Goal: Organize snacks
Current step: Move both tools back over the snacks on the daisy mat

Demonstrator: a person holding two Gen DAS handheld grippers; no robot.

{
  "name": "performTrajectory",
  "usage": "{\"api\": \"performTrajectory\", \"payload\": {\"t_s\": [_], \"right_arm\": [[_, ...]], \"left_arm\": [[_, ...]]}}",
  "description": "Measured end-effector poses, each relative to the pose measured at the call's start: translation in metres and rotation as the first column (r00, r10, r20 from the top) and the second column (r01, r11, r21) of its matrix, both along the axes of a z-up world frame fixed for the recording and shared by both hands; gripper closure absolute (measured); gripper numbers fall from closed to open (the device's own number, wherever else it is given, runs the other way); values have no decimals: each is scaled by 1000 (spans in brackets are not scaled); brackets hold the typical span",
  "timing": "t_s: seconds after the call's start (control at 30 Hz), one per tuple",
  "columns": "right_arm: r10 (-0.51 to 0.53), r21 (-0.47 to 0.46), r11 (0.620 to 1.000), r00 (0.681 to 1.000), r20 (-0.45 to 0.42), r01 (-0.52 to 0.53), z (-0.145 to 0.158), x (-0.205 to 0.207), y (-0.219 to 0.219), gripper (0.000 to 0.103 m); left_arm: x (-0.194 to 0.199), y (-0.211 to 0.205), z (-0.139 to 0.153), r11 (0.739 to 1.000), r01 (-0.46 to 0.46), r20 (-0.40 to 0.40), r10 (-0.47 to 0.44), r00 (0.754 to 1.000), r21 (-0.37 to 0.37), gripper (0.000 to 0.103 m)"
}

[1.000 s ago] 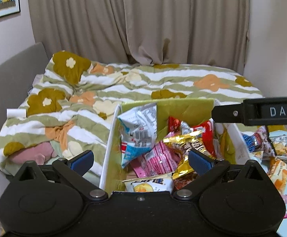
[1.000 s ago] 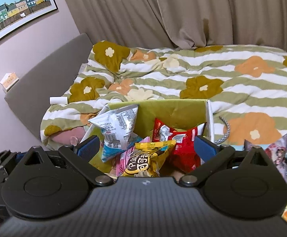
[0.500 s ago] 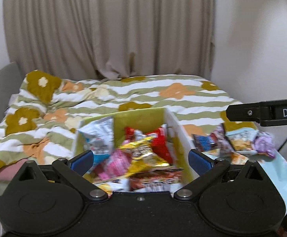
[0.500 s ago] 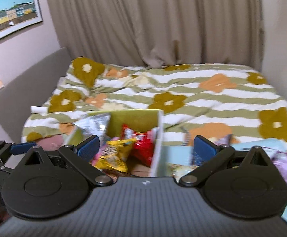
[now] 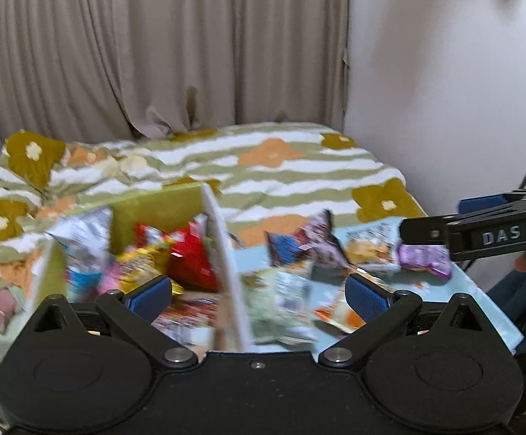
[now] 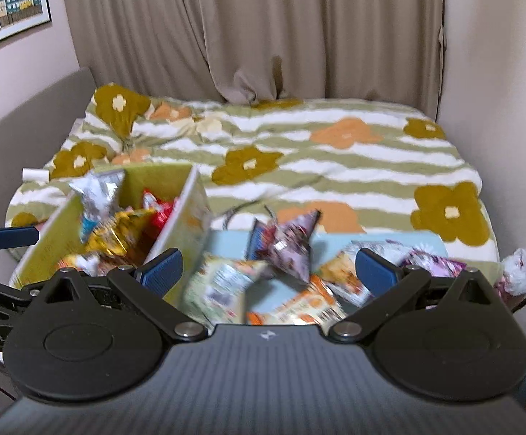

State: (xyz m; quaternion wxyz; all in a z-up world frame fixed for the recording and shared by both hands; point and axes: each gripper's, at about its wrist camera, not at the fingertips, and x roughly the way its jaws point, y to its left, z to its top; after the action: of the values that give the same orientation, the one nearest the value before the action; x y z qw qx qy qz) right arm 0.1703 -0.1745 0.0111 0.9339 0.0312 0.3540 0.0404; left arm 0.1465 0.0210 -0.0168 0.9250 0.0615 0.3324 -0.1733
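Right of the box (image 6: 176,232), loose packets (image 6: 223,286) lie on the mat (image 6: 379,241): light, crinkly, slippery. Pinch a sealed edge. Left tongs (image 5: 259,291) and right tongs (image 6: 268,266) both gape, empty.

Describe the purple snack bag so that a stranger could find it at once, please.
Start at the green box on the bed; beside it lies a light blue mat with loose snacks. The purple snack bag lies at the mat's far right end, the only plain purple packet.

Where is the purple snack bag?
In the left wrist view the purple snack bag lies at the far right of the light blue mat, outside the green box, right beside a yellow-orange packet.
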Motion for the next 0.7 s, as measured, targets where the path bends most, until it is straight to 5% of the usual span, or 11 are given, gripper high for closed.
{"api": "performTrajectory", "payload": {"t_s": [0.37, 0.7], "right_arm": [[146, 47, 989, 987, -70, -143, -46, 23, -66, 0], [279, 106, 959, 943, -182, -263, -116, 60, -76, 0]], "left_arm": [[3, -82, -51, 998, 11, -130, -4, 992, 56, 0], [15, -122, -129, 991, 33, -232, -2, 973, 130, 0]]}}
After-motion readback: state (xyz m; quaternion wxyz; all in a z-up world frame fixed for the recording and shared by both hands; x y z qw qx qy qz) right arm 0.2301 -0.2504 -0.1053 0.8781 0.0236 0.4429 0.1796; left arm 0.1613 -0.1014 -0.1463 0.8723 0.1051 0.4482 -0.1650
